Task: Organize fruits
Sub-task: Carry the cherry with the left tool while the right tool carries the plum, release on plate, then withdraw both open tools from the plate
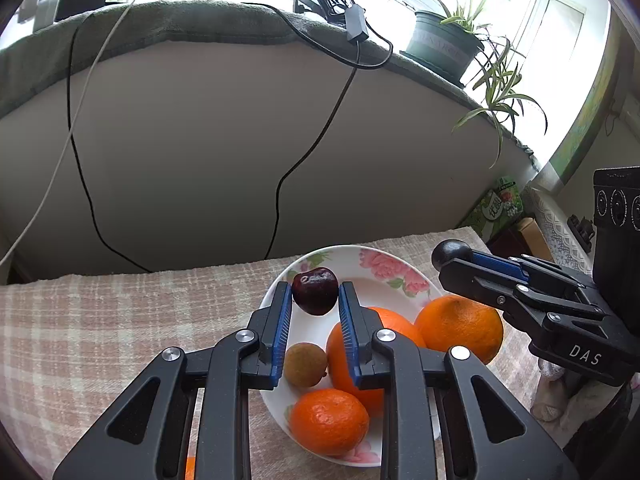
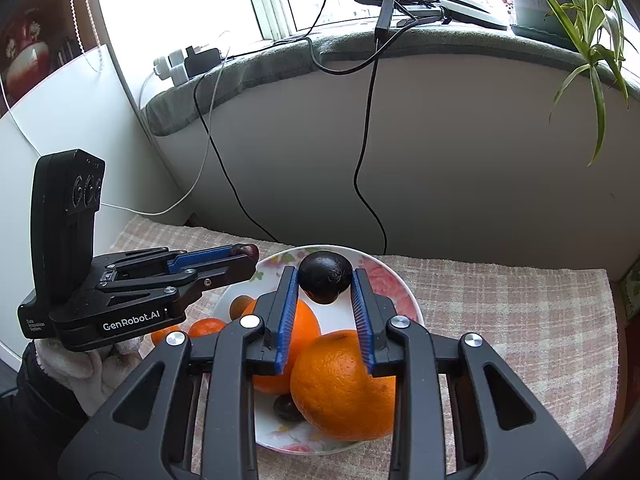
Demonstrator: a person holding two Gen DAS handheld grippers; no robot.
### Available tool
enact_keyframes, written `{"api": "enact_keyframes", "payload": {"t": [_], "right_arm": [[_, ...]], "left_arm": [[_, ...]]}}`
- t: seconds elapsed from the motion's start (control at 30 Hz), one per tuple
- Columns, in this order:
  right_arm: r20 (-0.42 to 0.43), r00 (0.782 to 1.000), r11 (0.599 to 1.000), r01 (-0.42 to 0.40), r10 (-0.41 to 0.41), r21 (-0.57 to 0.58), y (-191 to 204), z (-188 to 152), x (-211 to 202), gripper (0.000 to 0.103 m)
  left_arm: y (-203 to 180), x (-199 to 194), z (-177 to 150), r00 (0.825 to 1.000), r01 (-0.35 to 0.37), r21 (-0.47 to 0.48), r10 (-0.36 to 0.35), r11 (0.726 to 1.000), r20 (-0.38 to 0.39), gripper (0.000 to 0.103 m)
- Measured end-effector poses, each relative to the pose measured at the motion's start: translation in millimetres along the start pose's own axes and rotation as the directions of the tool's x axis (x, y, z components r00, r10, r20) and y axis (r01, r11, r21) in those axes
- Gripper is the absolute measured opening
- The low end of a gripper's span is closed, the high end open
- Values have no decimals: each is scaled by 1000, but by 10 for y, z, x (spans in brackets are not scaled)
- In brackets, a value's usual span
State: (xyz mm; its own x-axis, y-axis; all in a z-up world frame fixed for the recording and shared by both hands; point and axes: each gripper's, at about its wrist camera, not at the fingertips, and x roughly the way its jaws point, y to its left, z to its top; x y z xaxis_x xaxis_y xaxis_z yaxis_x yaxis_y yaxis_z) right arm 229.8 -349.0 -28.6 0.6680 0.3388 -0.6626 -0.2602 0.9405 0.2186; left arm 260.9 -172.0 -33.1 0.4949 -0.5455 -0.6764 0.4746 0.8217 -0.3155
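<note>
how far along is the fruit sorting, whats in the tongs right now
Done: three oranges, one at, and a small brown fruit sit in the white floral plate. In hand: left tongs grip a dark red cherry; right tongs grip a round black fruit, both over the plate. Left: releasing them.

Right gripper (image 2: 326, 280) hides orange (image 2: 344, 388) top; plate (image 2: 400, 280) partly covered.

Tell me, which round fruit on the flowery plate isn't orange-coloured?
The small brownish-green round fruit at the floral white plate's left side. The three orange citrus fruits beside it are bright orange and bigger.
</note>
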Motion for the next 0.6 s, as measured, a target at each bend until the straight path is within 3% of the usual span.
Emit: {"api": "enact_keyframes", "payload": {"t": [0.27, 0.33, 0.37, 0.4, 0.57, 0.6], "right_arm": [[3, 1000, 1000, 4, -4, 7, -2, 10, -21, 29], [5, 1000, 1000, 10, -10, 10, -6, 7, -34, 36], [10, 1000, 1000, 14, -14, 13, -11, 6, -47, 48], [19, 1000, 1000, 16, -16, 17, -14, 6, -65, 53], [35, 999, 999, 23, -24, 23, -16, 18, -133, 55], [37, 999, 999, 26, -27, 26, -18, 19, -143, 61]], "left_arm": [[-9, -2, -4, 1000, 2, 3, -2, 1000, -4, 24], [-16, -16, -2, 1000, 5, 5, -5, 1000, 0, 28], [-28, -25, -2, 1000, 6, 8, -6, 1000, 2, 30], [-36, -33, -2, 1000, 8, 12, -8, 1000, 4, 32], [-32, -65, 1, 1000, 4, 6, -4, 1000, 11, 42], [-31, -70, 0, 1000, 5, 5, -5, 1000, 10, 48]]}}
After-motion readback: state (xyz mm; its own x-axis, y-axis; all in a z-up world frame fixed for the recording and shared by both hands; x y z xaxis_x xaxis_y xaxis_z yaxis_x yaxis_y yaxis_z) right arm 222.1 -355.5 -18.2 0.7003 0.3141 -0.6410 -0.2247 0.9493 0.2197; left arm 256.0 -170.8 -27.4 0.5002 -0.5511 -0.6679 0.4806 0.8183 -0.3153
